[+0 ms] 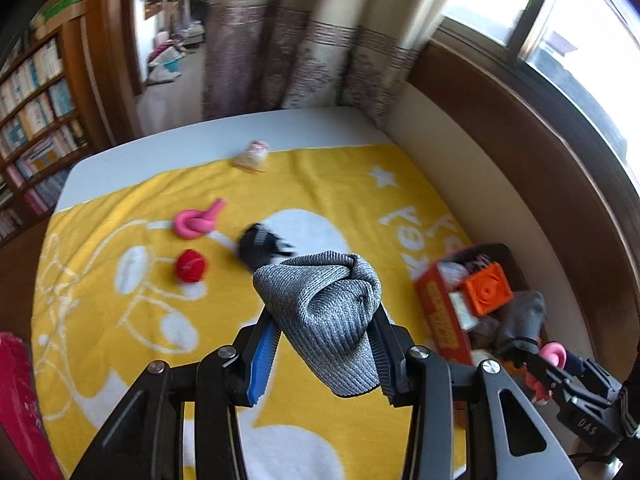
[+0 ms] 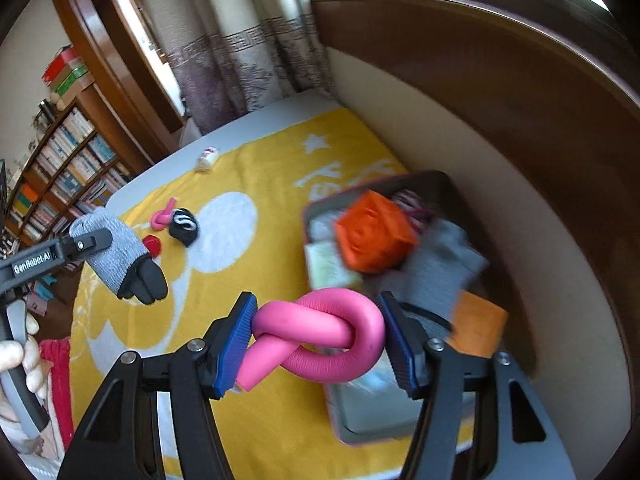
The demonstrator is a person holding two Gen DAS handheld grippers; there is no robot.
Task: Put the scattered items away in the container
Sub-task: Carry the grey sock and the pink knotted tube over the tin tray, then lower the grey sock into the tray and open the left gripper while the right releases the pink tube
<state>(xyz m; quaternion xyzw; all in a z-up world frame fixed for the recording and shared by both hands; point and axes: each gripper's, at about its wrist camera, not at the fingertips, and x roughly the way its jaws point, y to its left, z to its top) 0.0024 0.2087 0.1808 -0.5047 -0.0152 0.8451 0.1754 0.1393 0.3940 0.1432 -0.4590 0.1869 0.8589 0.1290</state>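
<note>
My left gripper [image 1: 324, 344] is shut on a grey knitted glove [image 1: 332, 312] with black fingers and holds it above the yellow blanket [image 1: 120, 352]; the glove also shows in the right wrist view [image 2: 116, 256]. My right gripper [image 2: 318, 336] is shut on a pink knotted foam tube [image 2: 320, 336], held over the near edge of the grey container [image 2: 372, 416]. The container holds an orange block [image 2: 374, 236], grey cloth [image 2: 440, 272] and other items. On the blanket lie another pink knot [image 1: 198, 222], a red ball [image 1: 191, 266], a black item [image 1: 258, 246] and a small white packet [image 1: 252, 156].
A wall and wooden window sill [image 1: 540, 168] run along the right of the bed. A curtain [image 1: 280, 48] hangs beyond the far edge. A bookshelf [image 1: 36, 120] stands to the left. A red cloth [image 1: 20, 400] lies at the near left.
</note>
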